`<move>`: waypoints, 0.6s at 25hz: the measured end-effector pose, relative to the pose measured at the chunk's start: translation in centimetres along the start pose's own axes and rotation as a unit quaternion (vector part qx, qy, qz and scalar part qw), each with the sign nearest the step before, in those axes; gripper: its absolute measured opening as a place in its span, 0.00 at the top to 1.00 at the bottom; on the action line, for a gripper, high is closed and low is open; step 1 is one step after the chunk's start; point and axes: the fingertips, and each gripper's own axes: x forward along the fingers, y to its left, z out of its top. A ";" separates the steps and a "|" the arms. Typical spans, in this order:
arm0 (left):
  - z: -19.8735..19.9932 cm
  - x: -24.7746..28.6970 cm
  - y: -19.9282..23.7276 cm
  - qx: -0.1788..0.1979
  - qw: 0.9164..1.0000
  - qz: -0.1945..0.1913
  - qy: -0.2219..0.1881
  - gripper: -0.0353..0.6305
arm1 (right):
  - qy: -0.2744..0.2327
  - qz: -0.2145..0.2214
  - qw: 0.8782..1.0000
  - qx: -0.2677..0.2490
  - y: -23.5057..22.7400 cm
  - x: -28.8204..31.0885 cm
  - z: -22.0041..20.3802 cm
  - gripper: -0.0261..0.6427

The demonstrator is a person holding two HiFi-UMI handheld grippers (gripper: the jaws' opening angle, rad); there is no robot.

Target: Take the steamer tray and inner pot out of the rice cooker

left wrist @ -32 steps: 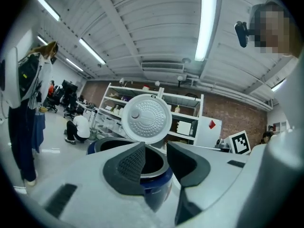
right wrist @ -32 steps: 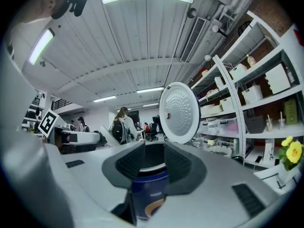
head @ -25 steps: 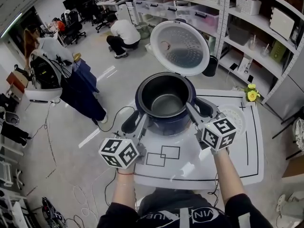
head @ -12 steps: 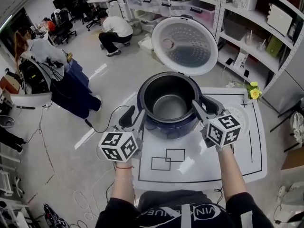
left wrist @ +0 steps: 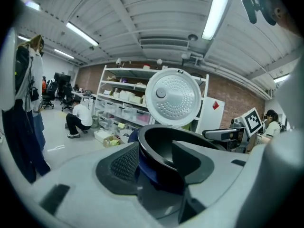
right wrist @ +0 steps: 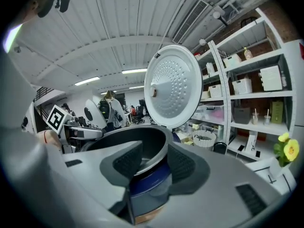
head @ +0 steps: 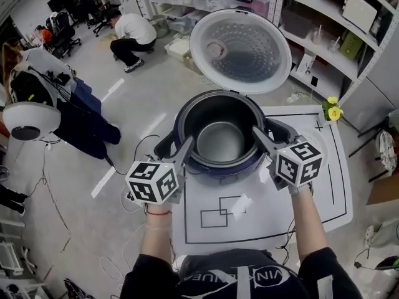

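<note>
The dark blue rice cooker (head: 179,122) stands on the white table with its lid (head: 240,45) swung up. The black inner pot (head: 218,141) sits inside it and looks empty. My left gripper (head: 187,146) straddles the pot's left rim (left wrist: 159,132), one finger outside and one inside. My right gripper (head: 257,133) straddles the right rim (right wrist: 154,148) the same way. Both sets of jaws are opening, and the pads stand a little off the rim. A white round steamer tray (head: 313,136) lies on the table behind the right gripper, mostly hidden.
The table (head: 324,198) bears black outline markings, with overlapping rectangles (head: 218,213) near me. A small yellow flower (head: 333,109) stands at its far right corner. Shelving (head: 349,36) runs behind the cooker. People and office chairs are across the floor at the left.
Both grippers moved forward and down from the cooker's near side until their jaws straddle the pot's rim. The pot has not moved.
</note>
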 end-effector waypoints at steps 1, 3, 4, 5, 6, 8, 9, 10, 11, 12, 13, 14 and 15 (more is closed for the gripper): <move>0.1 0.2 0.2 -0.001 1.000 -0.001 0.004 0.65 | 0.004 -0.002 1.000 0.003 -0.2 0.2 0.0 0.74; 0.4 0.8 0.3 0.001 1.000 -0.004 0.010 0.65 | 0.010 -0.007 1.000 0.012 -0.9 0.3 0.1 0.74; 0.5 1.1 0.2 0.002 1.000 -0.008 0.012 0.65 | 0.013 -0.010 1.000 0.016 -1.3 0.4 0.1 0.74; 0.6 1.4 0.1 -0.001 1.000 -0.016 0.012 0.65 | 0.017 -0.012 1.000 0.020 -1.5 0.5 0.0 0.74; 0.6 1.7 -0.1 -0.005 1.000 -0.023 0.012 0.65 | 0.022 -0.014 0.999 0.022 -1.8 0.6 -0.1 0.73; 0.6 2.0 -0.1 -0.011 0.999 -0.030 0.012 0.65 | 0.026 -0.018 0.999 0.025 -2.0 0.8 -0.2 0.73; 0.6 2.1 0.0 -0.009 0.999 -0.029 0.015 0.65 | 0.027 -0.018 0.999 0.028 -2.0 0.8 -0.2 0.73; 0.6 2.2 0.1 -0.007 0.999 -0.028 0.017 0.65 | 0.029 -0.019 0.999 0.032 -1.9 0.9 -0.3 0.73; 0.6 2.3 0.2 -0.005 0.999 -0.027 0.018 0.65 | 0.031 -0.020 0.999 0.036 -2.0 1.0 -0.4 0.73; 0.6 2.4 0.2 -0.005 0.999 -0.026 0.018 0.65 | 0.032 -0.022 0.998 0.039 -2.0 1.0 -0.5 0.73; 0.6 2.5 0.1 -0.005 0.999 -0.025 0.019 0.65 | 0.032 -0.026 0.998 0.041 -2.1 1.0 -0.5 0.73; 0.6 2.6 0.1 -0.004 1.000 -0.023 0.021 0.65 | 0.031 -0.028 0.998 0.044 -2.2 1.0 -0.5 0.73; 0.6 2.7 0.0 -0.002 1.000 -0.019 0.024 0.65 | 0.029 -0.031 0.998 0.049 -2.2 1.0 -0.5 0.74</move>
